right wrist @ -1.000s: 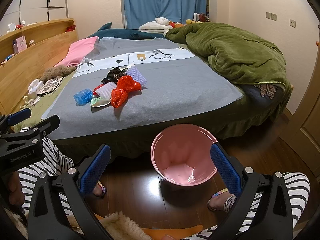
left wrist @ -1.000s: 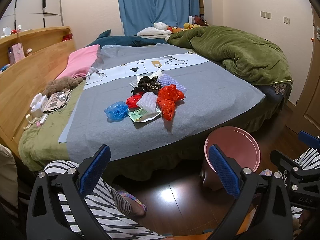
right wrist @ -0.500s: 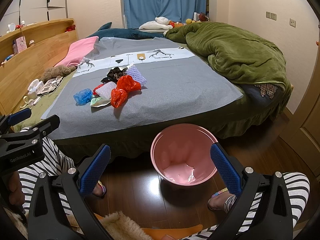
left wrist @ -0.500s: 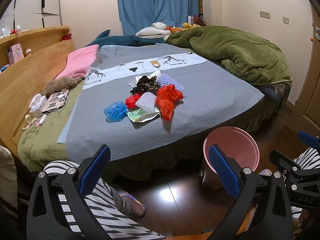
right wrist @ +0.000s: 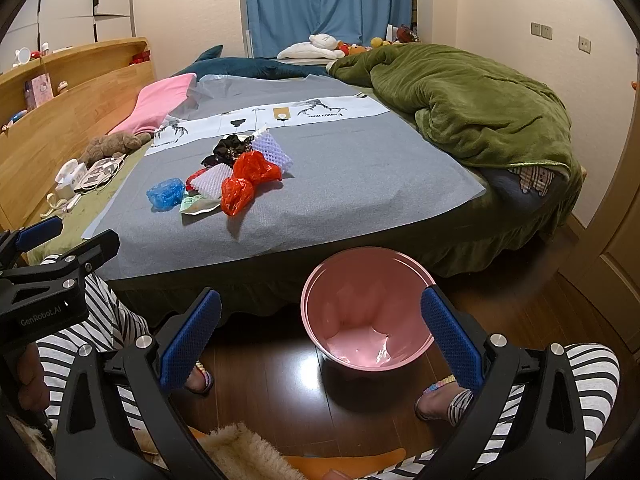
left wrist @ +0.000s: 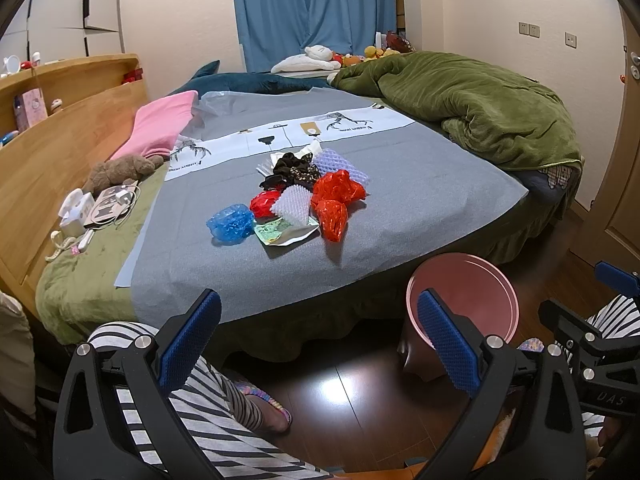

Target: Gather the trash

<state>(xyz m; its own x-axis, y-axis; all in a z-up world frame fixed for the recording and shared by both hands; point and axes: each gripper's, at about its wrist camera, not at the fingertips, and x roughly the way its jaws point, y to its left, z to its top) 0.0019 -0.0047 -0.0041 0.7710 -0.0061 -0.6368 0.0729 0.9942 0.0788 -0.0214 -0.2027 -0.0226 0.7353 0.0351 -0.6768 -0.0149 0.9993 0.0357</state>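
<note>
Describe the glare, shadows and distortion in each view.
Left wrist view: a white glare patch on the dark wooden floor; strong fisheye bending with black corners. Right wrist view: the crumpled red plastic bag casts a short shadow on the grey bed sheet; the pink plastic bin gleams inside.

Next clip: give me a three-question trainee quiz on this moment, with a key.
1. True or false: the pink bin already holds trash.
2. Which lies nearest the headboard side of the trash pile? A) blue bag B) red bag C) purple mesh
3. Fill in: both the left tongs and right tongs are ____.

Key: 1 false, it looks empty; 2 A; 3 open, holding nothing.
</note>
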